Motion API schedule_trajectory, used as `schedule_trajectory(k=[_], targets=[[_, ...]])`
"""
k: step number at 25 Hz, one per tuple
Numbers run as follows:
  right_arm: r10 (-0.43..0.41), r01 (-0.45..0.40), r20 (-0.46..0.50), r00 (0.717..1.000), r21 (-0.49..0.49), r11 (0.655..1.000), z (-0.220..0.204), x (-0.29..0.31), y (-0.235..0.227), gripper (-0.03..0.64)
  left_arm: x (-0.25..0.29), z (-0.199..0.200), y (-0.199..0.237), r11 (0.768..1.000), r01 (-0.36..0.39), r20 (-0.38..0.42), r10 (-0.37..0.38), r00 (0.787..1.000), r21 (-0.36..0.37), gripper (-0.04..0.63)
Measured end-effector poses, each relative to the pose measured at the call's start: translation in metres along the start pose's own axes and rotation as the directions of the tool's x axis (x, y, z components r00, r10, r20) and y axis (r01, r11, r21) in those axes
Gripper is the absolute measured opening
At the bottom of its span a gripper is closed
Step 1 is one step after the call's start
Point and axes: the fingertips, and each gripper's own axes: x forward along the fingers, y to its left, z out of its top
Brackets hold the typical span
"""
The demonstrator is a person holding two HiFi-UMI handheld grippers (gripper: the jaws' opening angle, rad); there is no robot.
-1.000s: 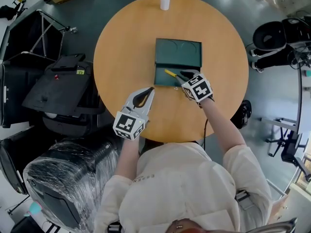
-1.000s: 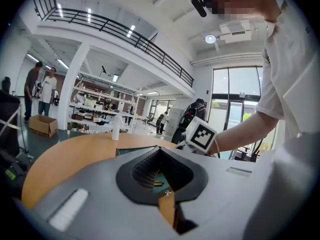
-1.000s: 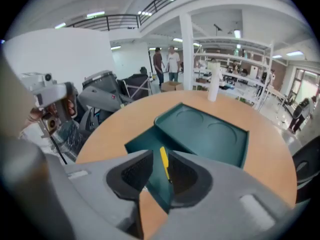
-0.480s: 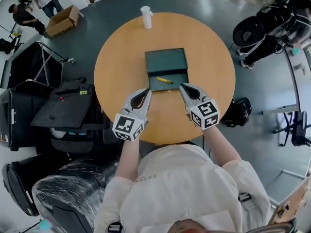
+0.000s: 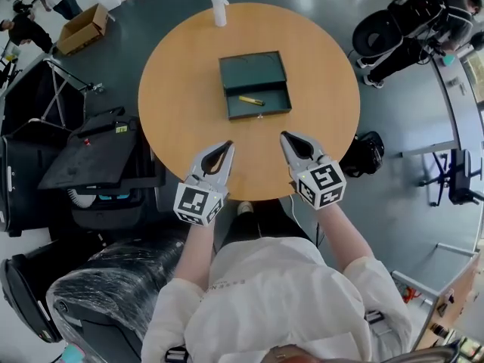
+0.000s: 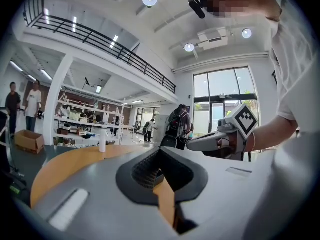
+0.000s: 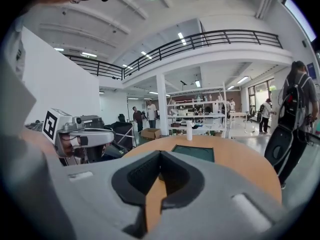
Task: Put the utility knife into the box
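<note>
Resting inside the open box (image 5: 240, 71), the utility knife (image 5: 251, 100) lies well apart from both grippers.

On the round wooden table (image 5: 181, 74) the dark green box sits a little far of centre, and the slim yellow knife lies nearly crosswise in its near half. The left gripper (image 5: 228, 146) and right gripper (image 5: 284, 137) hover side by side over the near edge, each with its jaws brought together and nothing between them. To my eye the knife looks light, stiff and smooth-sided, so it might skid or pivot if pinched near an end. The safest hold would be across the narrow width at mid-handle. I cannot tell which end carries the blade. A white bottle (image 5: 218, 8) stands at the far edge.
</note>
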Motion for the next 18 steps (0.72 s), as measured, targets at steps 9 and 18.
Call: schedule_trajectory(k=[9, 18], targets=[[0.052, -0.052, -0.011, 0.999, -0.041, 0.998, -0.024, -0.037, 0.035, -0.006, -0.033, -0.006, -0.032, 0.999, -0.025, 0.008, 0.026, 1.000, -0.020, 0.017], [0.091, -0.091, -0.003, 0.996, -0.021, 0.996, -0.044, -0.120, 0.040, -0.006, -0.052, -0.011, -0.113, 0.998, -0.055, 0.056, 0.056, 0.997, -0.023, 0.017]])
